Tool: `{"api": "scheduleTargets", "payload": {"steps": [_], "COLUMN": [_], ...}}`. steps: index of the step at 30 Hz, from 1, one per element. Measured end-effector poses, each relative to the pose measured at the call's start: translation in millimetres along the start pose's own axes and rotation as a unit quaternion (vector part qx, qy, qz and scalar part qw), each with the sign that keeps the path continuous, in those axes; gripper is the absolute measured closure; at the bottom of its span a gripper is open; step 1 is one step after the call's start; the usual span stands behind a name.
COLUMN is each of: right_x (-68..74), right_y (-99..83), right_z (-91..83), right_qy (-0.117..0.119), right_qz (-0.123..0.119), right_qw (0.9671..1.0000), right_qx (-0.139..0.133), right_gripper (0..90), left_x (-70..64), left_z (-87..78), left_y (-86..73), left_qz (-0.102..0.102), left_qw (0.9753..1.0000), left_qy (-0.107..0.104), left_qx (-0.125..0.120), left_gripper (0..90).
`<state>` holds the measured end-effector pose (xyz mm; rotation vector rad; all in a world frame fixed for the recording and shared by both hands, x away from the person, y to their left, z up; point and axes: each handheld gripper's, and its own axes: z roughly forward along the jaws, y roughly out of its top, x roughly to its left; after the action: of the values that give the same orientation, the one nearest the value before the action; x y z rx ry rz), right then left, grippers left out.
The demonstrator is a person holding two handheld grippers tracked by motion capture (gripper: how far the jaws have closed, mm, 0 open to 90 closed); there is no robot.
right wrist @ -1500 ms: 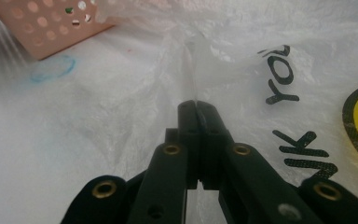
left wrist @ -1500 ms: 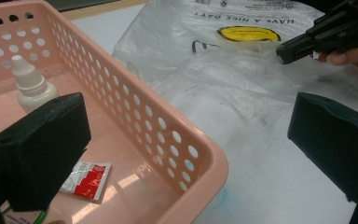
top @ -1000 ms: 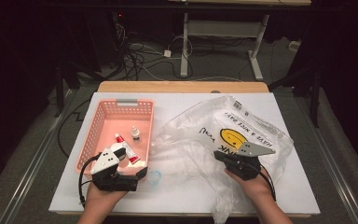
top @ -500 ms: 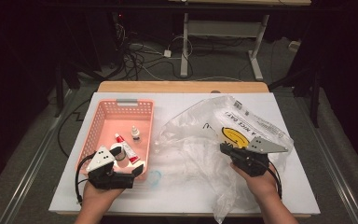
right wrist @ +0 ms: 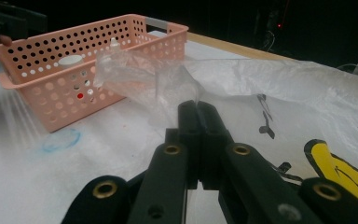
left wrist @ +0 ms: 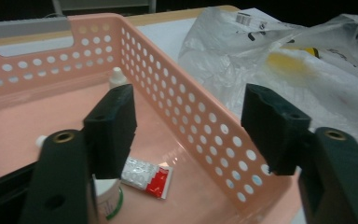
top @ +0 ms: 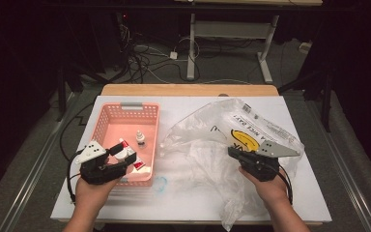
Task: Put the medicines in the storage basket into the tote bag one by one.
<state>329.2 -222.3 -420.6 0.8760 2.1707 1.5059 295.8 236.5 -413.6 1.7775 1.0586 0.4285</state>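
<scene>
A pink perforated basket point(top: 107, 126) stands at the table's left. In it are a small white dropper bottle point(top: 139, 139), a red and white sachet point(left wrist: 147, 176) and a white jar point(left wrist: 107, 196). My left gripper point(top: 123, 157) hovers open over the basket's near right corner. Its jaws straddle the basket's right wall point(left wrist: 182, 112) and hold nothing. A crumpled clear plastic bag point(top: 207, 140) with yellow and black print lies at centre right. My right gripper point(right wrist: 197, 109) is shut on a fold of the bag point(right wrist: 144, 79), which rises from between its jaws.
A blue circle mark point(top: 160, 184) is drawn on the white table point(top: 183, 208) just in front of the basket. The bag spreads toward the table's right edge. Cables and desk legs point(top: 191, 43) stand on the dark floor beyond the far edge.
My right gripper has shifted a little right and away, pulling the bag with it. My left gripper has drifted slightly left over the basket, still open.
</scene>
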Motion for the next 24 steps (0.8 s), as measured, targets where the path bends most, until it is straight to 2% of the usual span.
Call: {"api": "scheduleTargets", "payload": {"steps": [1,2,3,4,5,6,10,12,14,15,17,19,22,24], "right_x": [-0.2,-0.4,-0.4,-1.3,-1.3,-1.5,-1.6,-1.4,-1.3,-1.0,-0.8,0.1,0.1,-0.2], "right_y": [-0.3,-0.6,-0.6,-0.5,-0.5,-0.3,0.4,0.4,0.5,0.6,0.4,-0.1,-0.1,0.4], "right_z": [0.2,0.1,0.1,-0.5,-0.5,-0.7,-1.3,-1.4,-1.3,-1.3,-0.9,0.0,0.0,-1.0], "right_qy": [0.000,0.000,0.000,0.000,0.000,-0.001,0.000,0.001,0.001,0.002,0.002,0.004,0.004,0.004], "right_qz": [-0.002,-0.001,-0.001,-0.003,-0.003,-0.003,-0.001,-0.003,-0.003,-0.002,-0.003,-0.004,-0.002,-0.003], "right_qw": [1.0000,1.0000,1.0000,1.0000,1.0000,1.0000,1.0000,1.0000,1.0000,1.0000,1.0000,1.0000,1.0000,1.0000], "right_qx": [0.001,0.002,0.002,0.001,0.001,0.001,-0.001,0.000,0.000,0.000,-0.001,0.002,0.001,0.000], "right_gripper": [90.0,90.0,90.0,90.0,90.0,90.0,90.0,90.0,90.0,90.0,90.0,90.0,90.0,90.0], "left_x": [1.5,3.7,6.7,10.0,12.4,15.2,29.8,39.9,49.5,55.5,61.5,66.5,73.2,76.7], "left_z": [1.2,3.1,5.0,6.4,7.7,9.7,24.0,33.5,42.7,47.6,53.6,61.1,72.9,79.3], "left_y": [2.5,5.5,8.7,11.9,15.1,18.7,31.6,35.3,37.2,37.8,38.8,39.6,39.9,39.9], "left_qz": [-0.001,-0.007,-0.017,-0.021,-0.021,-0.021,-0.028,-0.041,-0.043,-0.053,-0.051,-0.050,-0.062,-0.066], "left_qw": [0.9999,0.9995,0.9990,0.9987,0.9984,0.9980,0.9954,0.9928,0.9895,0.9880,0.9868,0.9834,0.9744,0.9672], "left_qy": [0.016,0.030,0.038,0.042,0.047,0.052,0.059,0.063,0.076,0.076,0.074,0.085,0.105,0.117], "left_qx": [0.003,0.008,0.014,0.018,0.021,0.027,0.071,0.093,0.115,0.124,0.135,0.152,0.189,0.216], "left_gripper": [43.6,53.2,53.2,62.0,62.0,66.2,87.6,87.7,87.7,87.6,87.6,87.6,87.6,87.7]}}
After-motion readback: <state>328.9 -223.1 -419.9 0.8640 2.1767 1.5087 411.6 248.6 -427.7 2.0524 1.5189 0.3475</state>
